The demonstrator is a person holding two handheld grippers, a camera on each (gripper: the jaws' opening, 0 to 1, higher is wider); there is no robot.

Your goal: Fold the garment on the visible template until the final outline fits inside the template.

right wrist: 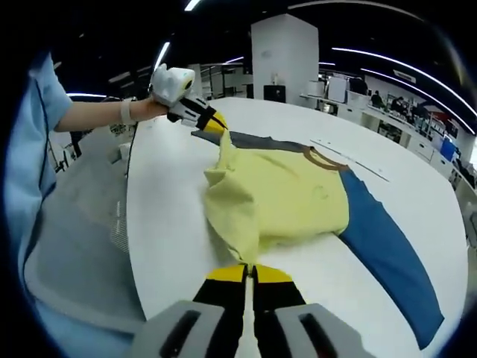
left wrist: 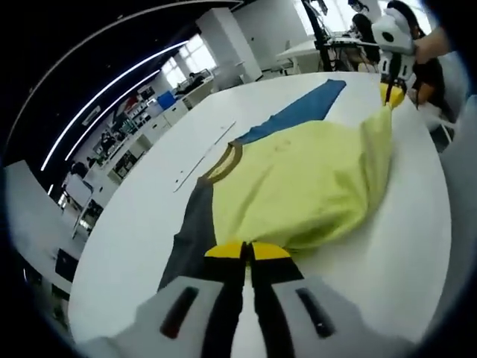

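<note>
Around me, shelving lines the far wall under long ceiling light strips. Both my tools are clamped on the yellow shirt (left wrist: 298,179): the left tool (left wrist: 247,252) pinches one hem corner, the right tool (right wrist: 249,274) the other, lifting fabric off the white counter (left wrist: 134,239). Blue sleeve (right wrist: 387,246) and grey sleeve (left wrist: 190,239) lie flat.

- Yellow garment (left wrist: 298,179) with brown collar (right wrist: 325,158), one grey sleeve (left wrist: 190,235) and one blue sleeve (right wrist: 387,253).
- Lies spread on white bench (left wrist: 134,246), hem edge lifted and bunched at two corners.
</note>
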